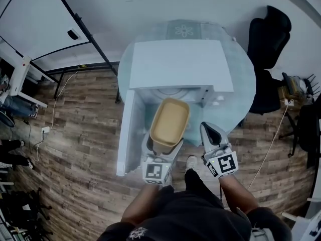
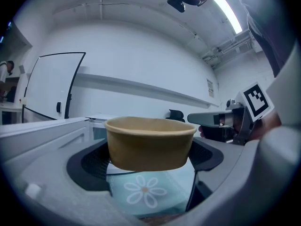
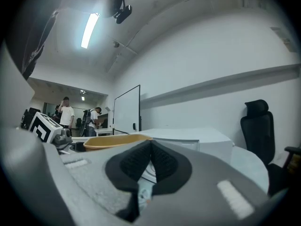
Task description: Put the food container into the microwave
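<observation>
The microwave's door (image 1: 126, 129) stands open at the left. Just right of it, the left gripper (image 1: 163, 147) is clamped on the tan food container (image 1: 170, 120), with a dark pad (image 2: 91, 161) against each side wall. The container is upright, above the table (image 1: 243, 84), at the mouth of the white microwave (image 1: 175, 64). Farther right, the right gripper (image 1: 209, 130) has its jaws pressed together on nothing, near the container.

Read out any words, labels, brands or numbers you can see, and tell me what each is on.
No text here is readable.
Wall notice: too small and blurred to read.
Left marker cube and right marker cube: black-and-white square patterns only, no letters or numbers.
</observation>
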Tool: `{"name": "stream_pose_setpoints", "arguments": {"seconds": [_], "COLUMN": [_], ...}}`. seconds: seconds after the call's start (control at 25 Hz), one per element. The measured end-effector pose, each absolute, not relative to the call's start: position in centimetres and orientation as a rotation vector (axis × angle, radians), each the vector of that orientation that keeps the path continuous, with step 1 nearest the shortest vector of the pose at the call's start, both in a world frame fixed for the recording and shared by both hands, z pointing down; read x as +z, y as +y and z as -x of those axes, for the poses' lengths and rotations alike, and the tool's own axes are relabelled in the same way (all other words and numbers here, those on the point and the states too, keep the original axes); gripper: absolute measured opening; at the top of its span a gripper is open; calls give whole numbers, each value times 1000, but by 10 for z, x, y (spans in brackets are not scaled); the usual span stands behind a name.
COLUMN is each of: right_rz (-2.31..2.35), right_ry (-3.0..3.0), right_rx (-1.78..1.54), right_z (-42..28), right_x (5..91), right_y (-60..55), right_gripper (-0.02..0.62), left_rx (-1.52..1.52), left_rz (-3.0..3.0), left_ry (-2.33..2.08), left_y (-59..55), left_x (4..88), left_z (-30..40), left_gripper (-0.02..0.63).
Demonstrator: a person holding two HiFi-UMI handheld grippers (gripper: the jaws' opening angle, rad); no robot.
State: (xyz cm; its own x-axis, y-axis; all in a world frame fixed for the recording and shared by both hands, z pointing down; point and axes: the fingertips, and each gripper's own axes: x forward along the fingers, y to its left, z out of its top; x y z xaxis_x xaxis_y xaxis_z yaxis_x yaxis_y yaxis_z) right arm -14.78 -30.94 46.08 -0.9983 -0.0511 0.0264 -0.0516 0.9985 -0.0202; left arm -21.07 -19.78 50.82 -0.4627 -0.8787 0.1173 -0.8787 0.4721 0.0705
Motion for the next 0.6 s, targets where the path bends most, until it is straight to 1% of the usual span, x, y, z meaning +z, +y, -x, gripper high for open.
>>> {"name": "stream_pose_setpoints", "arguments": {"seconds": [0.6], "right_rz": [62], "right_ry": [-3002], "right_rx": [93], "right_z": [209], "right_x": [542], "right_y": [-355], "right_gripper": [2], "left_rx": [32], "left_rz": [-1395], "left_ry": [-2629], "left_y": [-229], "left_x": [586], "left_z": [284], "left_gripper": [523]}}
